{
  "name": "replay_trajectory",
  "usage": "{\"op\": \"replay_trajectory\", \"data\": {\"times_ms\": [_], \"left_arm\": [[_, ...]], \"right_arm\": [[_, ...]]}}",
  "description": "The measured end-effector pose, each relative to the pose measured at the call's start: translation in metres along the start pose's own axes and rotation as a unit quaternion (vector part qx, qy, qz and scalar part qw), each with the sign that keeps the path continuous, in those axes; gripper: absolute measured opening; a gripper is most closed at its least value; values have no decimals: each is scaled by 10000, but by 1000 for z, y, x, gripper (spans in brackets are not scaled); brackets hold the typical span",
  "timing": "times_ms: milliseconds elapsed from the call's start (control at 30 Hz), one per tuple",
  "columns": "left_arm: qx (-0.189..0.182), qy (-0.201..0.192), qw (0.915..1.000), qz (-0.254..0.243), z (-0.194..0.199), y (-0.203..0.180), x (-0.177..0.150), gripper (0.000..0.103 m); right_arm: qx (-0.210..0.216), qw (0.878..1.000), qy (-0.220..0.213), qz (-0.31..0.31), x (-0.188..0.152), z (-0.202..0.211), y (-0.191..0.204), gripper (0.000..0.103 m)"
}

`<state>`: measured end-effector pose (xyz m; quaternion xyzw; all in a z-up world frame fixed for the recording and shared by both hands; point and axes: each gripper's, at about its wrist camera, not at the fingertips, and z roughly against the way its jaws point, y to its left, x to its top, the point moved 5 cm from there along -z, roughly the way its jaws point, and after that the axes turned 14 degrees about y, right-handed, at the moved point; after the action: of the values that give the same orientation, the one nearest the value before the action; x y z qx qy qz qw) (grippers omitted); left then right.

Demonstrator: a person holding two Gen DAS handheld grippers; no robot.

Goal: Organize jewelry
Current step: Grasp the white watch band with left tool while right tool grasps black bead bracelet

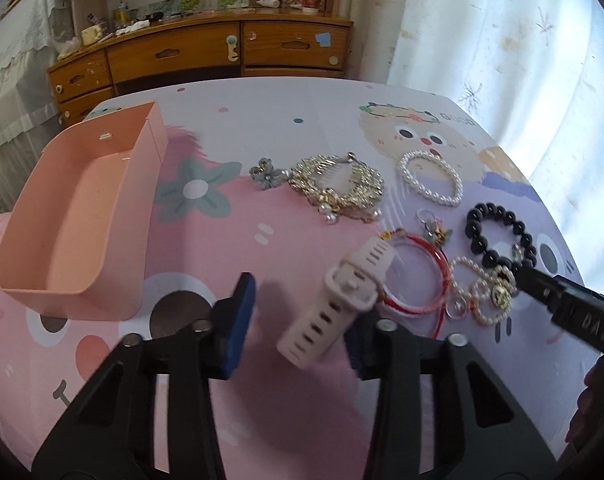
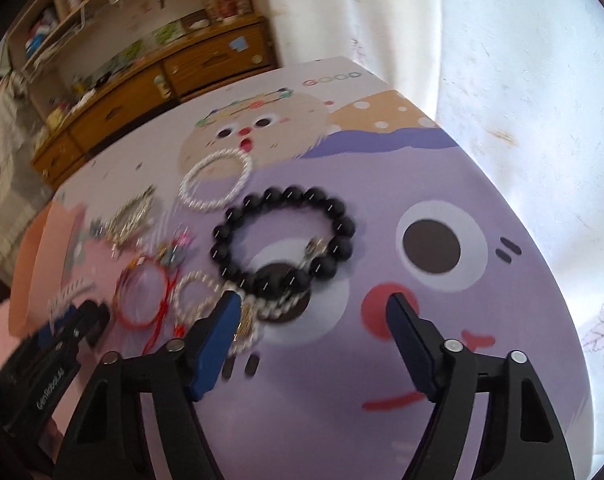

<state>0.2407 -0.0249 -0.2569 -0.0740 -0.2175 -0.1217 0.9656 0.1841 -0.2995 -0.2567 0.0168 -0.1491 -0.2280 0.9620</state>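
Right now the left hand-held gripper (image 1: 299, 322) hangs over the pink part of the cartoon-printed surface (image 1: 285, 120), its blue pads spread wide. A white watch band (image 1: 334, 300) sits in the gap, lying against the right pad and well clear of the left one, so it is not clamped; I cannot tell whether it rests on the surface or hangs from that pad. The band overlaps the near edge of a red bangle (image 1: 418, 276).

The pink box (image 1: 73, 216) stands to the left, open at the top, with nothing visible inside.

The other jewelry lies in a loose cluster to the right. A grey flower clip (image 1: 266, 174) sits just beside a gold comb (image 1: 338, 184) with pearl drops. Farther right lies a pearl bracelet (image 1: 432, 178), and nearer, a black bead bracelet (image 1: 498, 236). A small charm (image 1: 436, 230) lies at the bangle's far edge, and a tangle of small pearl strands (image 1: 482, 292) with a gold pendant lies between the bangle and the black beads.

The right hand-held gripper (image 2: 314, 320) hovers low over the purple part of the surface, wide open and holding nothing. Its left pad (image 2: 217, 340) is over the pearl strands, right at the near edge of the black bead bracelet; whether it touches them I cannot tell. The right pad is over bare cloth.

Behind the surface stands a wooden dresser (image 1: 205, 52), and a pale curtain (image 1: 502, 40) hangs to the right.
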Motion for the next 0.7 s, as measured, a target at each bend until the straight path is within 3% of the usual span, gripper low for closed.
{"op": "replay_trajectory", "data": {"times_ms": [100, 267, 567, 700], "left_arm": [[75, 48, 9999, 98, -3, 3, 3, 15], [211, 78, 9997, 35, -3, 3, 5, 8], [193, 108, 9997, 63, 1, 0, 4, 6], [119, 60, 9999, 29, 6, -4, 1, 4]], "right_arm": [[95, 9999, 59, 126, 14, -7, -3, 61], [162, 9998, 40, 119, 22, -11, -1, 50], [516, 9973, -2, -523, 16, -7, -10, 49], [288, 9977, 5, -621, 22, -7, -11, 46]]}}
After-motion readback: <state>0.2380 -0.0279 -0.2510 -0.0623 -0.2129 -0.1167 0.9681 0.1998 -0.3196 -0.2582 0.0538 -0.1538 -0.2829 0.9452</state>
